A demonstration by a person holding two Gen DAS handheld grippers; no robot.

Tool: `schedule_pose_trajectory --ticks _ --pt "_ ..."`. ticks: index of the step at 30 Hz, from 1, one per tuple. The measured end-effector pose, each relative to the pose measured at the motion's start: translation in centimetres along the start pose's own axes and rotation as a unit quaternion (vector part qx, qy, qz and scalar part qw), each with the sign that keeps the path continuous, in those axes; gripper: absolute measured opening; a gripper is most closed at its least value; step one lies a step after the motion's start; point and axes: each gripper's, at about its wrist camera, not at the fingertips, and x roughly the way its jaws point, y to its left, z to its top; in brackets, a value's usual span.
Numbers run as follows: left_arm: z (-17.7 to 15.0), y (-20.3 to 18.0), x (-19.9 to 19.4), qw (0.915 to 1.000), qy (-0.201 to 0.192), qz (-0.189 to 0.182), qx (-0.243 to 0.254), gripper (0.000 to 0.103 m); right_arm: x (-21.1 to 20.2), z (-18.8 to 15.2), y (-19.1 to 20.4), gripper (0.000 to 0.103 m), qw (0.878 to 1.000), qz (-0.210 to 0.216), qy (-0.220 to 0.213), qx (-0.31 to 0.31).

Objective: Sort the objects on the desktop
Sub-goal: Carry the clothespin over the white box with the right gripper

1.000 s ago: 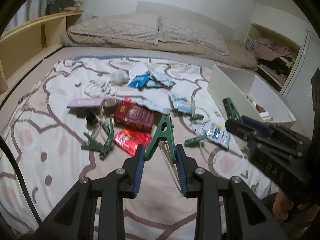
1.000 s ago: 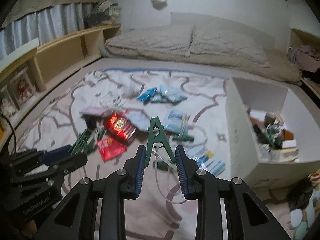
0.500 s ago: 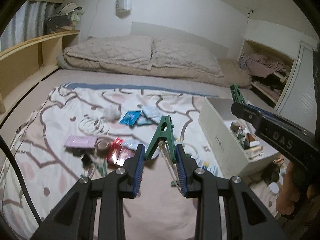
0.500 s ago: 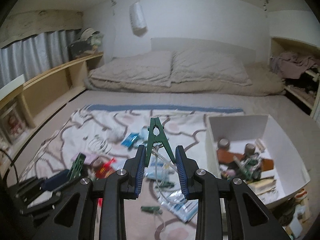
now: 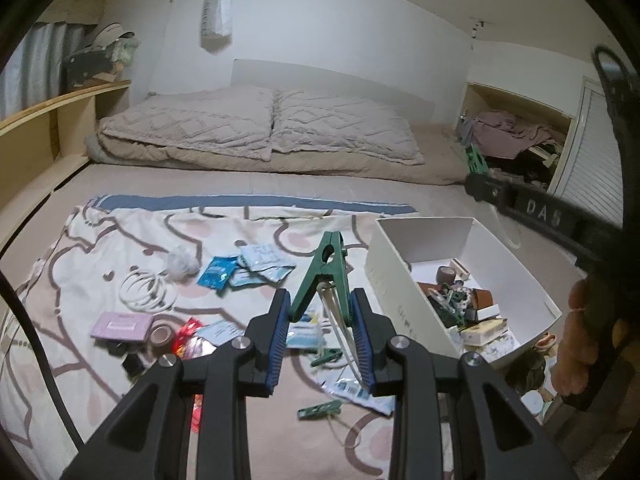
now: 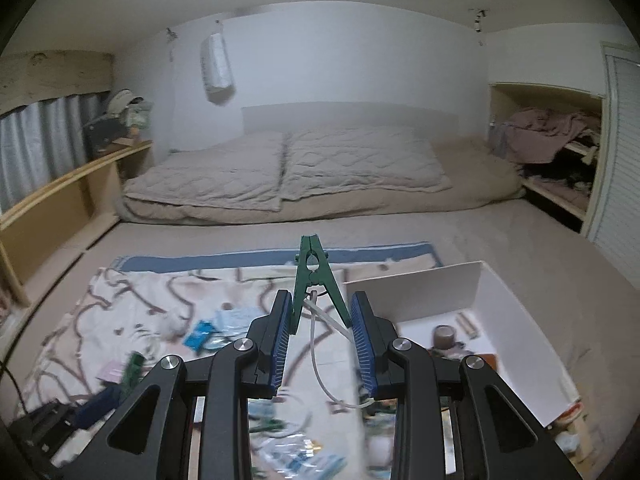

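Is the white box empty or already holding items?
Holding items. The white box has a tape roll, green clips and small boxes on its floor.

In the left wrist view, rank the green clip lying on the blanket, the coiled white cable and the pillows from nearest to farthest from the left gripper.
1. Green clip, on the blanket just below the left gripper.
2. Coiled white cable, farther up on the left.
3. Pillows, at the far end against the wall.

White walls [image 6: 360,60], beige bed [image 6: 320,184], wood shelf [image 5: 48,120].
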Motion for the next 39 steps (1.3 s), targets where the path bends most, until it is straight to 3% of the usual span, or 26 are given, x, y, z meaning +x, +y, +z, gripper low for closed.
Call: schedule_pose_trajectory --ticks 16,24,30,39 --pt "1.5 -6.9 3.2 0.9982 0.001 -0.055 0.024 0.030 3.0 -3.3 -10.7 0.031 0.994 -0.079 0.061 0.051" --pt "1.2 -10.4 4.8 0.9955 0.013 -0.079 0.050 0.030 4.8 -5.3 -13.1 0.031 0.985 -0.124 0.108 0.060" --pt "0.3 -11.9 5.9 0.9938 0.029 -0.091 0.057 0.030 6.3 -6.6 -13.5 0.031 0.968 -0.208 0.142 0.011" --pt "-0.9 -13.4 7.2 0.9914 0.051 -0.105 0.059 0.030 7.5 -8.0 -14.4 0.030 0.944 -0.273 0.181 -0.039"
